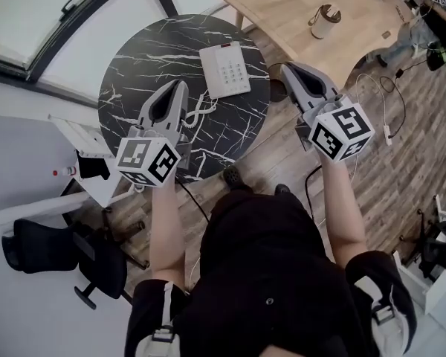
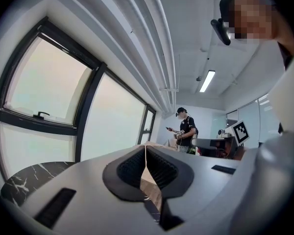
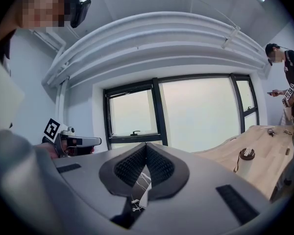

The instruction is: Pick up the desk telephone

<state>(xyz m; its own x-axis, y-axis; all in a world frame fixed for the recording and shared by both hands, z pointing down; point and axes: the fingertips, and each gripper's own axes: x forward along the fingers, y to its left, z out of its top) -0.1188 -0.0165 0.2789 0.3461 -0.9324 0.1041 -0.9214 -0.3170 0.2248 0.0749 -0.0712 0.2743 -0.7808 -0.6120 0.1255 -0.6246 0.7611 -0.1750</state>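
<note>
Two grippers reach forward, both clenched shut with nothing between their jaws. At far left in the head view, a black office chair (image 1: 59,251) stands on the floor. Next comes a round black marble table (image 1: 115,88). The left gripper (image 1: 182,86) is over the table's near side, its tips aimed towards the far right. A white coiled cord (image 1: 197,112) lies just beside it. The white desk telephone (image 1: 225,69) lies flat on the table's far right part, keypad up, apart from both grippers. The right gripper (image 1: 286,67) is past the table's right edge, over the wooden floor and near the telephone's right side. Further right, a light wooden desk (image 1: 297,6) carries a lidded cup (image 1: 325,21).
</note>
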